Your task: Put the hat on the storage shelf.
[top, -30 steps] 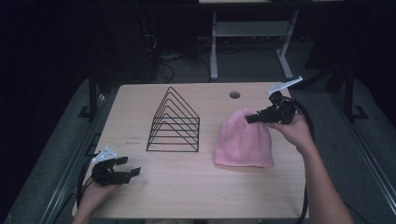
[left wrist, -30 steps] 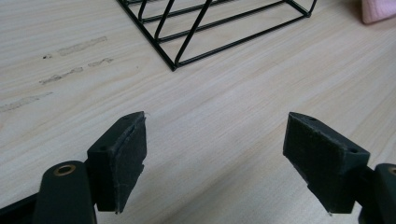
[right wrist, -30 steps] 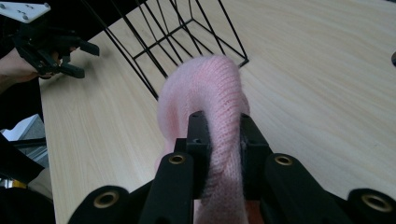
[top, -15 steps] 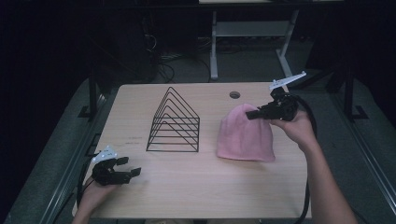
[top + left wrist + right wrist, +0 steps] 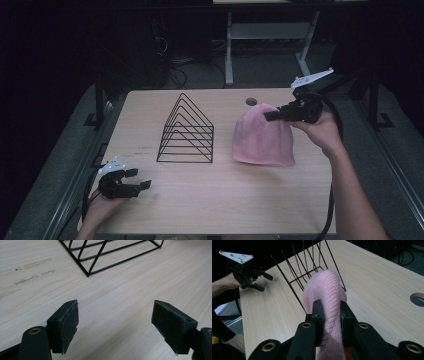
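Two grippers — right gripper [image 5: 268,116] pinching pink knit cloth [image 5: 262,140], lifting; left gripper [image 5: 137,185] wide open. Next — drape over wire rack [image 5: 186,131].

Background items, table & beyond

Black wire rack [image 5: 186,131], triangular frames in a row, stands upright approx mid-table, slightly left of centre; its near corner also shows in left gripper view [image 5: 100,255]. Light wood table [image 5: 220,200] w/ a round cable hole [image 5: 251,101] near the far edge, right of the rack. Faint scuff marks [image 5: 145,148] on the wood just left of the rack's near end. Beyond the far edge: white desk frame [image 5: 229,45] w/ legs on dark floor, tangle of cables [image 5: 172,55] to its left. Grey rails run along both table sides, left one [image 5: 80,175] nearest. Rest of bkgd too dark to tell.
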Available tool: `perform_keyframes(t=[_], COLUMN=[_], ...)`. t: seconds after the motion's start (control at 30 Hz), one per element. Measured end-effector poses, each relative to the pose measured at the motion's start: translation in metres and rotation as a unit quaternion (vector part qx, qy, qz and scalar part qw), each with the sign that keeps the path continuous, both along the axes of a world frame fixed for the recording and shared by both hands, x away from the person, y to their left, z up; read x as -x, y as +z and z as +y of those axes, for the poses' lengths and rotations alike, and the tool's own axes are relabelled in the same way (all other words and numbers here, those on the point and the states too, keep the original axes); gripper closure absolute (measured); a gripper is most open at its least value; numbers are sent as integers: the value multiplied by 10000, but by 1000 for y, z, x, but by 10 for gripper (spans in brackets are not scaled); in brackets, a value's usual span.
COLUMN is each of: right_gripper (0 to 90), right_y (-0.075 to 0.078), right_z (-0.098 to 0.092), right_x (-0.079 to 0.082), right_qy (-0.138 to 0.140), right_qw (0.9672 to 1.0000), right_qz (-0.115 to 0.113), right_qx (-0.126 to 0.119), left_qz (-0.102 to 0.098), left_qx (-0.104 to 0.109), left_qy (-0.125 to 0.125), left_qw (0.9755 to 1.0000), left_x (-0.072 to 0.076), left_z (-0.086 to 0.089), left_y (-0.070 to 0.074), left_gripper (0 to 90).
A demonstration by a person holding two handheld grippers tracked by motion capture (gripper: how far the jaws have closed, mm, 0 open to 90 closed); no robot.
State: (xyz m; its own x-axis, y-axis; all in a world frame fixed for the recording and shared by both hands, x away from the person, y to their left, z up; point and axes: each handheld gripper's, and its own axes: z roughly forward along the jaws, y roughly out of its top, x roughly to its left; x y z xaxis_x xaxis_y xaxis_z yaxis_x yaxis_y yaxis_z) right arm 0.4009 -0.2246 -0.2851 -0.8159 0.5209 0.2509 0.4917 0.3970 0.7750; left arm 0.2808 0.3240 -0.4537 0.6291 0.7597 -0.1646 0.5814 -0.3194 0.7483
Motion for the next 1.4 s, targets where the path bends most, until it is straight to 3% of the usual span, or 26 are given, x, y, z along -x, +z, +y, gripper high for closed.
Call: perform_keyframes(t=[0.57,1.4], right_gripper=[783,782], right_y=[35,98], right_z=[1,33], right_x=[2,3], right_qy=[82,412], right_qw=[9996,9969], right_qz=[-286,-666], right_qx=[-6,-4], left_qz=[31,-198], left_qx=[174,122], left_qy=[-152,-829], left_qw=[9997,9963], left_x=[-2,-14], left_z=[-2,-11], left_y=[12,83], left_gripper=[214,215])
